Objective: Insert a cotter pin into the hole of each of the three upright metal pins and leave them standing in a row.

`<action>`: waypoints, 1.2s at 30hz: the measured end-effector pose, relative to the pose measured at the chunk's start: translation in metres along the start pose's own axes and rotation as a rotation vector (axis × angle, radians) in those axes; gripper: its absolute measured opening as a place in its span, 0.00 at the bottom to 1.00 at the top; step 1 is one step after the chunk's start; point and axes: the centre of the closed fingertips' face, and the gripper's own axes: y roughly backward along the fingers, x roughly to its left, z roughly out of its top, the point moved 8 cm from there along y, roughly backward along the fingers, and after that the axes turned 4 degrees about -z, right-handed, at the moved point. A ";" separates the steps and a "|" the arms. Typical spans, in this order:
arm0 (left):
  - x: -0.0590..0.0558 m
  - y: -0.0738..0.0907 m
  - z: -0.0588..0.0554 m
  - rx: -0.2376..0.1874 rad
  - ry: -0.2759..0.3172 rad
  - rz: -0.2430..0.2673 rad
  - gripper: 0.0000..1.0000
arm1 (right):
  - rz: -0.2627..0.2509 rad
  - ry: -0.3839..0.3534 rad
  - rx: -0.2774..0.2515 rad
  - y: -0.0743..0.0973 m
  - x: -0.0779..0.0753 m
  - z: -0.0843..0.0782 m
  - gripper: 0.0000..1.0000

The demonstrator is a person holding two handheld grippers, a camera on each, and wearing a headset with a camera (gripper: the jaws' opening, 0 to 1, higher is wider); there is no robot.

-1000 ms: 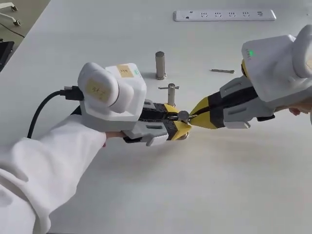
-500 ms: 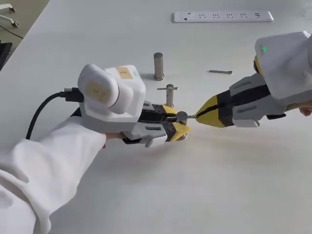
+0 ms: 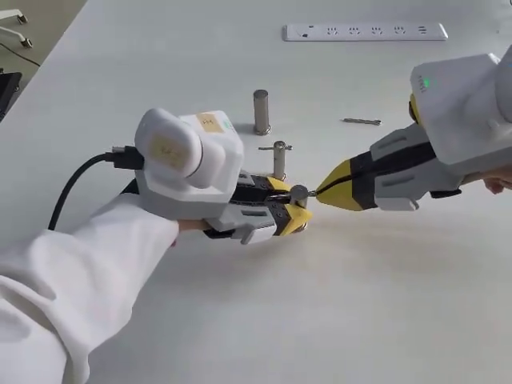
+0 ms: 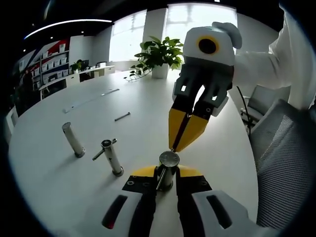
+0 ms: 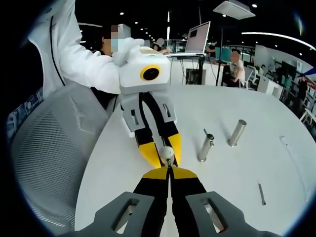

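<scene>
My left gripper (image 3: pixel 290 198) lies low on the table, shut on an upright metal pin (image 3: pixel 298 192) whose round head shows between the yellow jaws (image 4: pixel 169 159). From the right, my right gripper (image 3: pixel 320 192) is shut on a thin cotter pin (image 3: pixel 310 192), its tip right at the head of the held pin (image 5: pixel 168 152). Behind stands a second pin (image 3: pixel 279 157) with a cotter pin through its top. A bare third pin (image 3: pixel 261 110) stands farther back. One loose cotter pin (image 3: pixel 362 122) lies on the table to the right.
A white power strip (image 3: pixel 364 31) lies along the far edge of the white table (image 3: pixel 336 304). A black cable (image 3: pixel 76 180) trails from the left gripper. In the right gripper view, people sit at desks beyond the table.
The right gripper drew back a little to the right from the held pin, then edged in again. The left gripper has kept the pin in place.
</scene>
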 end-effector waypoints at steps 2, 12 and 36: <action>0.000 0.000 -0.001 0.003 0.009 -0.002 0.13 | -0.003 0.001 0.000 0.001 0.000 0.000 0.00; -0.004 -0.001 -0.005 0.037 -0.023 0.004 0.20 | -0.011 -0.001 0.005 0.002 0.001 -0.002 0.03; -0.028 0.040 -0.015 -0.059 0.089 -0.016 0.91 | -0.036 -0.043 -0.039 -0.010 0.015 0.010 0.21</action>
